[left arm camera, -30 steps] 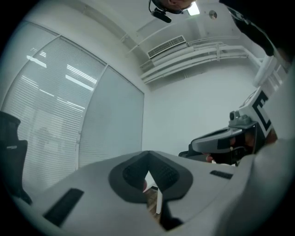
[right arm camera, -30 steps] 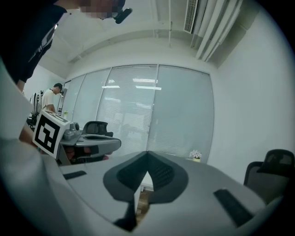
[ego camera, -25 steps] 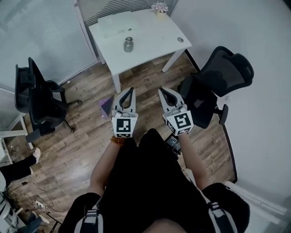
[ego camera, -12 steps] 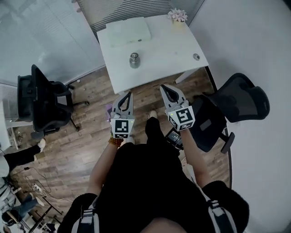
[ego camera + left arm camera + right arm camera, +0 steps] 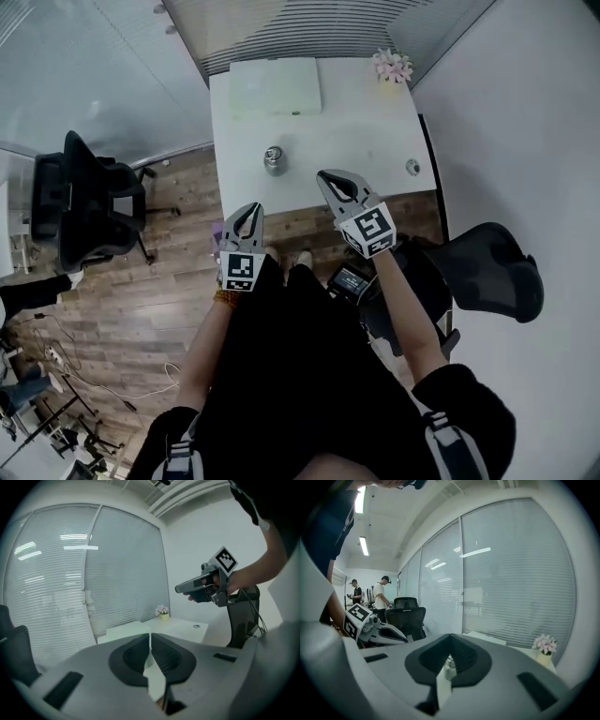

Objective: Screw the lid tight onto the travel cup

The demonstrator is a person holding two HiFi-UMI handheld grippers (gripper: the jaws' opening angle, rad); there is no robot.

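A small steel travel cup (image 5: 273, 159) stands upright on the white table (image 5: 356, 131), near its front left. Its top looks capped, but too small to tell how the lid sits. My left gripper (image 5: 251, 207) is shut and empty, over the floor just short of the table's front edge, below and left of the cup. My right gripper (image 5: 322, 175) is shut and empty, tips over the table's front edge, right of the cup. Through the right gripper view's closed jaws the cup (image 5: 449, 666) shows ahead. The left gripper view looks at the table (image 5: 183, 627); the cup is hidden there.
A white board (image 5: 275, 87) lies at the table's back, a flower pot (image 5: 392, 66) at the back right corner, a round grommet (image 5: 412, 167) at the right. Black office chairs stand left (image 5: 84, 206) and right (image 5: 487, 272) of me. Two people (image 5: 382, 597) stand far off.
I have walked up to the table: it and the cup have come much nearer. Both grippers moved forward, staying shut. The right one now reaches over the table's edge.
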